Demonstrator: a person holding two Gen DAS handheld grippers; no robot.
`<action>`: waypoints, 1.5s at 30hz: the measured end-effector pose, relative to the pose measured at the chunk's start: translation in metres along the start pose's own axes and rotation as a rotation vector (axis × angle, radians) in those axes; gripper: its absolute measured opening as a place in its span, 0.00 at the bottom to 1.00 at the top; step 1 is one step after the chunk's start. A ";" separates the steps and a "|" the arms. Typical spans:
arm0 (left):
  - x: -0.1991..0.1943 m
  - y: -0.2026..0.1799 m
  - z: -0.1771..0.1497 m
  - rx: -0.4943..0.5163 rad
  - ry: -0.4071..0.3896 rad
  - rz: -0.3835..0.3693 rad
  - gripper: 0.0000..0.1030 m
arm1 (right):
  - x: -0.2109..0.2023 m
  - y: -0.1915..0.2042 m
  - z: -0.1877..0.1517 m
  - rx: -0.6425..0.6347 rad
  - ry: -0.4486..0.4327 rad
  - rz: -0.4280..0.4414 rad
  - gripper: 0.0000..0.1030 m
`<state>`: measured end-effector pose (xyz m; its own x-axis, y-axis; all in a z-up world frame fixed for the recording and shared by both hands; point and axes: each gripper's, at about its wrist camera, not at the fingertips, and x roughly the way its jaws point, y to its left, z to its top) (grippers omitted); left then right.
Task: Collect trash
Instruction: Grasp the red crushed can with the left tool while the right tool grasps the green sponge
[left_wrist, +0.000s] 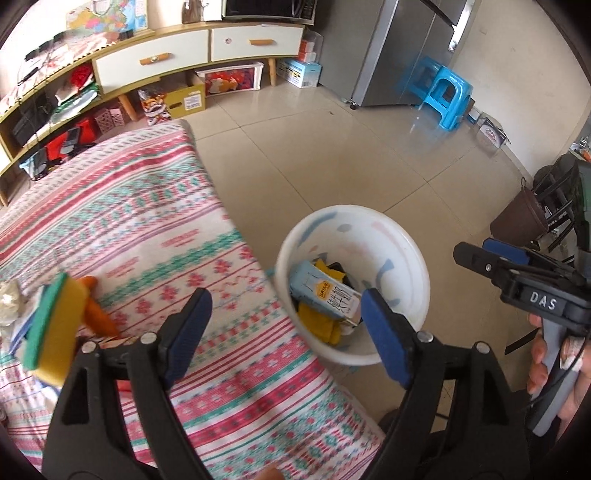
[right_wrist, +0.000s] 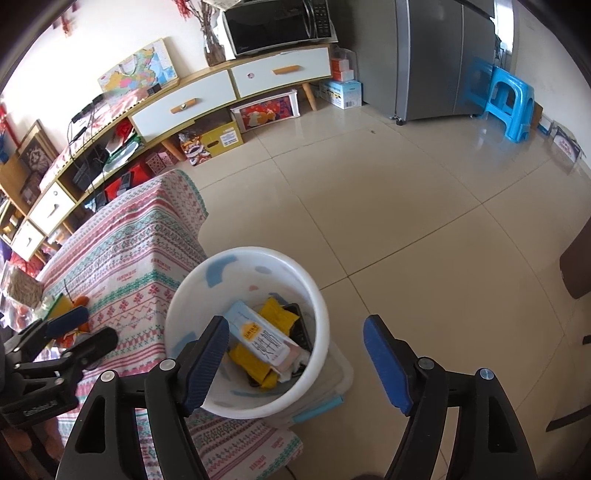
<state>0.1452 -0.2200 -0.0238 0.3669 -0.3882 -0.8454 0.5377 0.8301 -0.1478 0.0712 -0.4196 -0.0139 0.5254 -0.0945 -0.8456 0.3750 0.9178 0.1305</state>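
White bin (right_wrist: 247, 332) stands on the floor against the table (left_wrist: 155, 221) edge. Inside, a pale blue packet (right_wrist: 258, 338) lies slanted, long axis running from the far left wall down toward the near right; yellow wrappers (right_wrist: 277, 314) beneath it, partly hidden.

Left gripper (left_wrist: 286, 325): jaws spread, nothing between them. Right gripper (right_wrist: 295, 354): jaws spread over the bin, nothing held.

Sponge (left_wrist: 55, 328), yellow and green, is blurred at the left edge of the table; the orange thing (left_wrist: 98, 314) behind it is hard to make out.
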 end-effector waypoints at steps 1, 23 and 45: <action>-0.001 0.003 0.001 -0.002 -0.002 0.005 0.81 | -0.001 0.004 0.000 -0.007 -0.002 0.003 0.75; -0.089 0.138 -0.072 -0.146 -0.029 0.209 0.84 | 0.004 0.125 -0.020 -0.154 0.017 0.109 0.81; -0.139 0.338 -0.162 -0.637 0.026 0.403 0.84 | 0.037 0.289 -0.033 -0.340 0.067 0.238 0.82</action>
<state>0.1532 0.1792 -0.0392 0.4201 -0.0023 -0.9075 -0.1799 0.9799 -0.0857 0.1740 -0.1448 -0.0242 0.5118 0.1509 -0.8457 -0.0304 0.9870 0.1578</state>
